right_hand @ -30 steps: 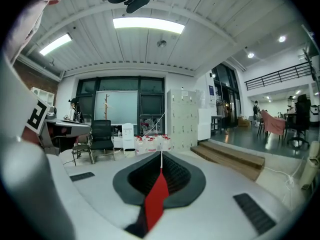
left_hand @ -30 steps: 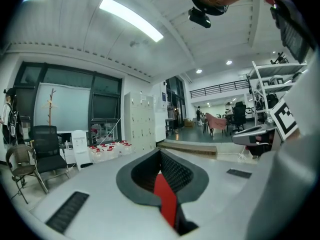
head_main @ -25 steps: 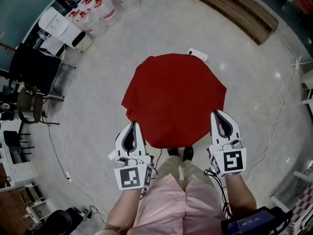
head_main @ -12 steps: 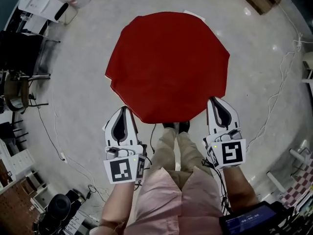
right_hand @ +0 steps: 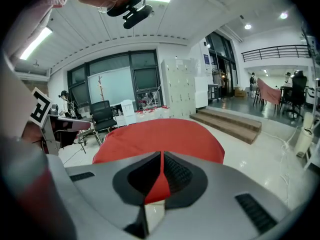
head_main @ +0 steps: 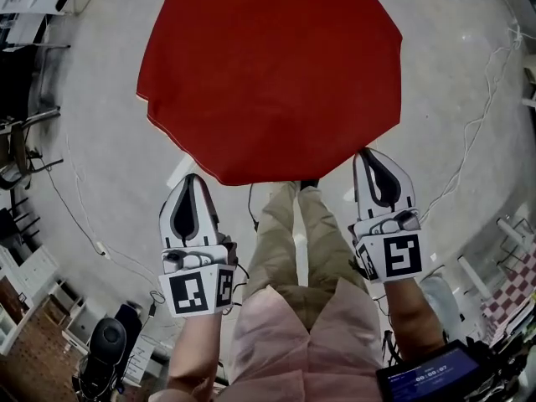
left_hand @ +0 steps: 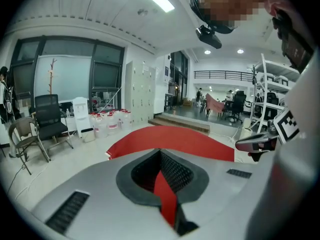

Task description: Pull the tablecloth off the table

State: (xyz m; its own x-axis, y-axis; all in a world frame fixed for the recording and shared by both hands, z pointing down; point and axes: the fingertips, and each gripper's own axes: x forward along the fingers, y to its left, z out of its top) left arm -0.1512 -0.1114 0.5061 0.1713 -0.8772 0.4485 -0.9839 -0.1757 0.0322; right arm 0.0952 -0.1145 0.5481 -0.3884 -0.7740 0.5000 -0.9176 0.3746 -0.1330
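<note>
My left tongs (head_main: 191, 179), at 7 o'clock, are pressed together and pinch the near hem of the red tablecloth (head_main: 268, 65). The cloth lies spread toward 12 o'clock and hides the whole tabletop under it. At 5 o'clock my right tongs (head_main: 368, 153) pinch the same hem. I judge the grasp is done and all the pulling is left.

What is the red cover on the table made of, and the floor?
The red tablecloth looks like thin matte fabric: it drapes over the edge in soft folds. The floor seems polished stone or tile, pale with shiny light spots.
</note>
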